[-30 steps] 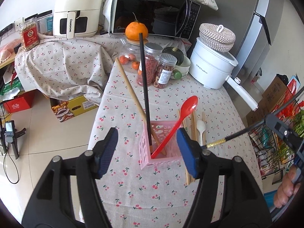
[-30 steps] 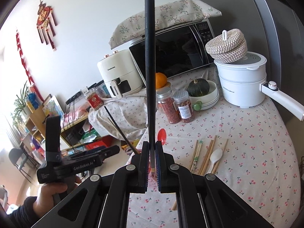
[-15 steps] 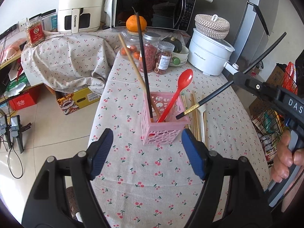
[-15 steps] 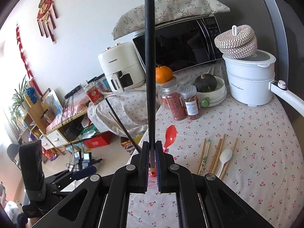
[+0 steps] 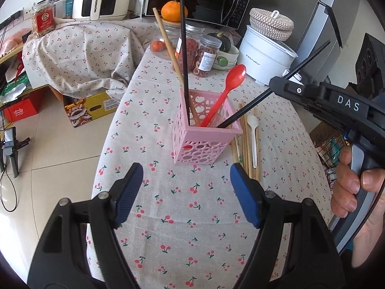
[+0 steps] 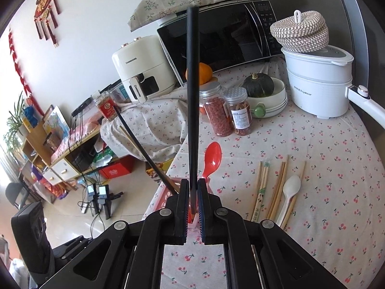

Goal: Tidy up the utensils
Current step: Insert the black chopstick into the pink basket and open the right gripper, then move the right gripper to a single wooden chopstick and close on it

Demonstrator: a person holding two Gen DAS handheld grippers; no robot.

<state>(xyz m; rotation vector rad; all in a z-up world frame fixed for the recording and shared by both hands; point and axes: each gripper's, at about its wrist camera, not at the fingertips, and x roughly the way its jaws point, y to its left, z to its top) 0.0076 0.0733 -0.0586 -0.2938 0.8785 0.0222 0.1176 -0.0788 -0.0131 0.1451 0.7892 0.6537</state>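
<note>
Our right gripper [image 6: 192, 193] clamps a black chopstick [image 5: 243, 114] dipping into the pink basket [image 5: 204, 142], our left gripper [image 5: 185, 185] spread empty before it.

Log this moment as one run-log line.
right hand-held gripper: shut on black chopstick, tip in pink utensil basket | left hand-held gripper: open, empty

Before me, on the cherry-print tablecloth [image 5: 192, 207]: black microwave [image 6: 231, 36] under a floral cloth; cream air fryer [image 6: 142, 69]; white electric cooker [image 6: 317, 82] topped by a woven lidded basket [image 6: 300, 31]; orange [image 5: 173, 11]; two screw-lid jars [image 6: 227, 110]; green squash [image 6: 258, 85] in a white bowl.
</note>
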